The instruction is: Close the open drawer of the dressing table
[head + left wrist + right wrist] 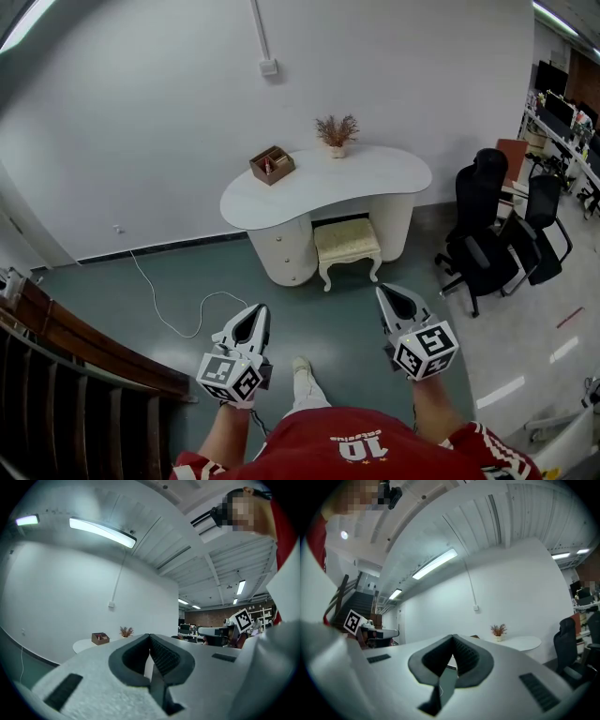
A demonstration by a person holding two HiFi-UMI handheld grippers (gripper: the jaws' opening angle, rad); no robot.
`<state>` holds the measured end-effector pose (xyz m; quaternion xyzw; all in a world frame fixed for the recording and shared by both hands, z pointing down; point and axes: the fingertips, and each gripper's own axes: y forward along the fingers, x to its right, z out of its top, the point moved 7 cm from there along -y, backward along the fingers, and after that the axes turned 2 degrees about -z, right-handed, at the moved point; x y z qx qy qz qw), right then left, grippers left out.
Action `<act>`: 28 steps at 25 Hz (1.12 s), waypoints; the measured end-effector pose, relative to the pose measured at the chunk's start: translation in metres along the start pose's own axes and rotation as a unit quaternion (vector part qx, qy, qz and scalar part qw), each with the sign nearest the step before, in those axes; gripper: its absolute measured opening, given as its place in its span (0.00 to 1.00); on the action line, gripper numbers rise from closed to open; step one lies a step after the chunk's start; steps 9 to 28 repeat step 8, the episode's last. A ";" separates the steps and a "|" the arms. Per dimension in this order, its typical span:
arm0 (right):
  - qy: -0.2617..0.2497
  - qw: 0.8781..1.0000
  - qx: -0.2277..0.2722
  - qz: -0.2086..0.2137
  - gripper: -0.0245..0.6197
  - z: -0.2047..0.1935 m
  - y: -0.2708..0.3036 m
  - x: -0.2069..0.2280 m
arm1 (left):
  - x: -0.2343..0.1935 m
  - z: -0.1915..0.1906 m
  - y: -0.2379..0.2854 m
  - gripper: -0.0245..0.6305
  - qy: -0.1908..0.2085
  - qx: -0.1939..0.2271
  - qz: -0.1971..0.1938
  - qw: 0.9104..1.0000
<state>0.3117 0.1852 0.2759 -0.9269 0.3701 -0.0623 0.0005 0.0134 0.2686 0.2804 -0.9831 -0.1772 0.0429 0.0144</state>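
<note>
White and smooth-topped, the dressing table (375,173) stands against the wall (141,112) in the upper middle of the head view. Its top is kidney-shaped and rests on rounded pedestals. The drawers (286,248) are stacked in the left pedestal as curved cream fronts with small knobs. From this steep, far view they look roughly flush, but they are too small to tell whether one stands out.

Both grippers are well apart from the table, low in the frame. That fits either a drawer yet to be reached or one already pushed in with the person standing back. The pictures do not decide between these.

The left gripper (257,311) has its ribbed dark pads pressed together with nothing between them. The right gripper (390,294) is closed and empty in the same way. Both point level toward the table.

A cream stool (347,242) with a tufted cushion and curved legs is tucked under the table's middle. On the top sit a small wooden box (272,164) and a dried plant (337,129) in a pale pot. A thin white cable (164,309) trails over the grey-green floor (103,281) at left. Black office chairs (487,234) stand at right.
</note>
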 end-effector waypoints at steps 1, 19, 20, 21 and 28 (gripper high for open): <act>0.001 1.000 0.002 0.002 0.05 0.000 0.000 -0.002 | -0.001 -0.001 -0.002 0.02 -0.002 0.000 0.001 1.000; -0.004 1.000 0.002 0.007 0.05 -0.001 -0.001 -0.012 | -0.008 -0.003 -0.010 0.02 -0.023 0.001 0.011 1.000; -0.004 1.000 0.002 0.007 0.05 -0.001 -0.001 -0.012 | -0.008 -0.003 -0.010 0.02 -0.023 0.001 0.011 1.000; -0.004 1.000 0.002 0.007 0.05 -0.001 -0.001 -0.012 | -0.008 -0.003 -0.010 0.02 -0.023 0.001 0.011 1.000; -0.004 1.000 0.002 0.007 0.05 -0.001 -0.001 -0.012 | -0.008 -0.003 -0.010 0.02 -0.023 0.001 0.011 1.000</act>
